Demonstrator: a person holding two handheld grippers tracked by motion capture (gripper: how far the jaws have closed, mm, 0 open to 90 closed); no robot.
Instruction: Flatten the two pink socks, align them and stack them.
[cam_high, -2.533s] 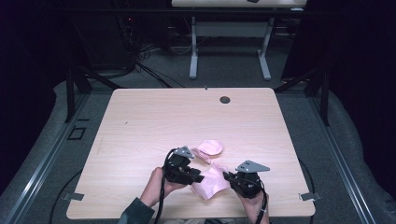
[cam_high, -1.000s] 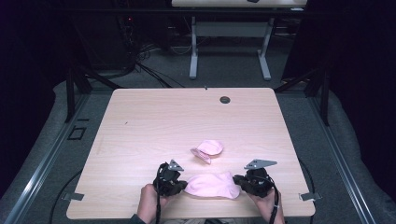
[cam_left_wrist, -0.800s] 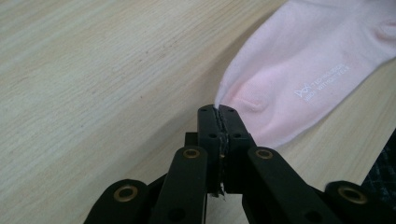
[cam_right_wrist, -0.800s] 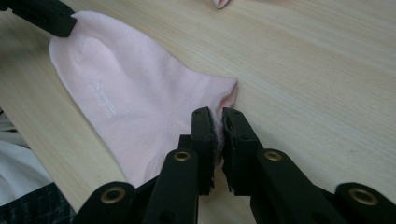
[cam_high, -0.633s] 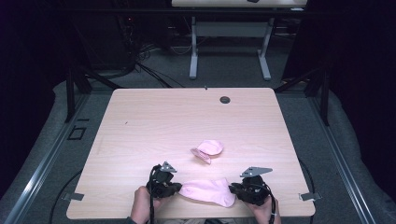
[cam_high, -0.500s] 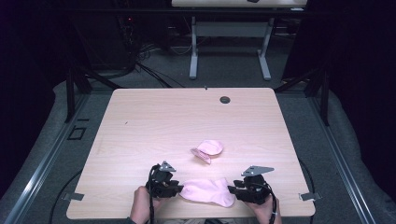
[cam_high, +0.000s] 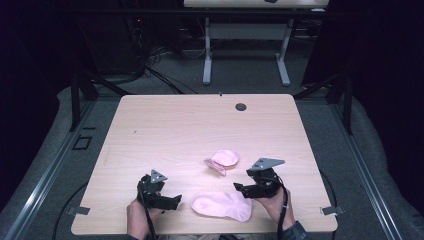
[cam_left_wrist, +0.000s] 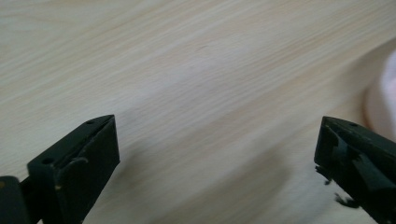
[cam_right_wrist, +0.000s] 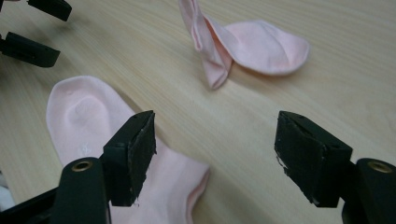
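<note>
In the left gripper view, the flat pink sock (cam_left_wrist: 384, 100) is blurred and cut off at the right edge.

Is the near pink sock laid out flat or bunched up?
Flat: the near sock lies spread on the table, outline smooth.

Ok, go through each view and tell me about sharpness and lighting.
High view: table evenly lit, surroundings dark. Left gripper view: soft and blurred, with the pink sock smeared at the right edge. Right gripper view: both socks sharp, flat sock and crumpled sock, with soft shadows beneath.
</note>
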